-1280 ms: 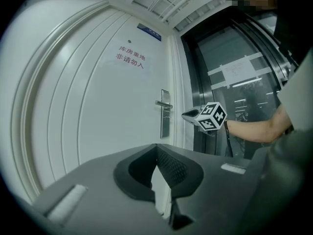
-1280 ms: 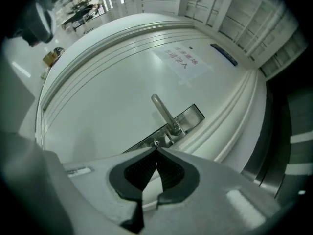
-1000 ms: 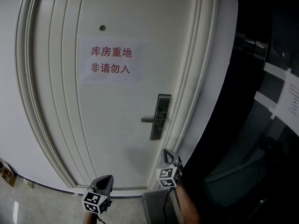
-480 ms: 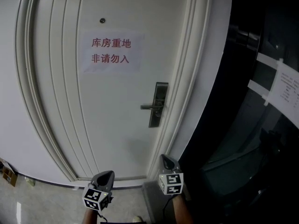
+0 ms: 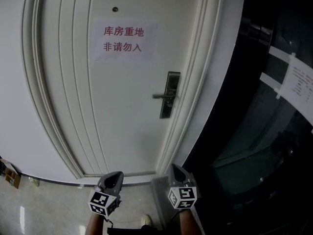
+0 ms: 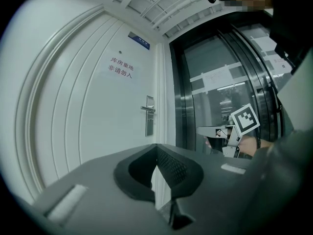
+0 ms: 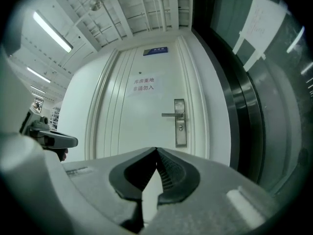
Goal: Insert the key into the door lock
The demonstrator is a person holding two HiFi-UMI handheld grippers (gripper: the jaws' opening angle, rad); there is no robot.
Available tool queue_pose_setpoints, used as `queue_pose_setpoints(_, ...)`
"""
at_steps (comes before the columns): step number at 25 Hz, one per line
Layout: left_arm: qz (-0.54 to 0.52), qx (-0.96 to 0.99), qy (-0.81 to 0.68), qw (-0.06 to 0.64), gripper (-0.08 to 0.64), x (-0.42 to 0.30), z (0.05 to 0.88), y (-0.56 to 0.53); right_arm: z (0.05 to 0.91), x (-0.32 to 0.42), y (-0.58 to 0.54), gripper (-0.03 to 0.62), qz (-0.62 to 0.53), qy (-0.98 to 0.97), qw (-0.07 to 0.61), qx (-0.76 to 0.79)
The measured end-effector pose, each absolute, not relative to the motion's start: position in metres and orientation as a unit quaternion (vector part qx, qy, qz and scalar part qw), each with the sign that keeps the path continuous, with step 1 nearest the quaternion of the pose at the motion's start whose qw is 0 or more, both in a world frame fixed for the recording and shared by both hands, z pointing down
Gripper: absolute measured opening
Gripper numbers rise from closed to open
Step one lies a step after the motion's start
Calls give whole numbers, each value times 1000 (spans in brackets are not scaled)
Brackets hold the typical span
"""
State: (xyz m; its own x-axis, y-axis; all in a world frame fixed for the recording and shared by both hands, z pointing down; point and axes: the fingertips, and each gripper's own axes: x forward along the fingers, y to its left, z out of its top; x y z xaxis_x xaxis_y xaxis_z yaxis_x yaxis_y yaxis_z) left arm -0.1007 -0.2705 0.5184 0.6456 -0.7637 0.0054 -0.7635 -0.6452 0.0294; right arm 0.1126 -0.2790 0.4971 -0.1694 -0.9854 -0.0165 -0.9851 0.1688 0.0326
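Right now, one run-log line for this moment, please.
left gripper: shut, empty | right gripper: shut, no key visible | door lock: untouched, grippers short of it

paper notice [image 5: 123, 39] with red characters up high, small peephole [image 5: 115, 9] just above it. blue nameplate [image 7: 155, 50] higher still, near a long ceiling light strip [image 7: 51, 31]. off to the right, dark glass wall [image 5: 254, 131] with a white printed sheet [image 5: 301, 84] and white tape strips [image 5: 278, 53] on it. down low at the left, cardboard box [image 5: 11, 174] on glossy floor tiles [image 5: 49, 209].
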Motion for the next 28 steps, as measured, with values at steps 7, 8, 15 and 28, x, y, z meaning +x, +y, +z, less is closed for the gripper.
queue_pose_setpoints(7,-12,905,-426,21,3,-114,522,-247,512,103,-243,2,-13,-761,4,649)
queue_pose_setpoints(8,-13,904,-427,21,3,-116,521,-244,513,102,-238,2,-10,-761,3,648)
queue_pose_setpoints(15,-13,905,-426,21,3,-125,522,-223,528,91,-202,2,3,-761,1,649)
queue_pose_setpoints(28,-5,904,-426,23,3,-129,529,-203,539,84,-180,2,-4,-765,16,644)
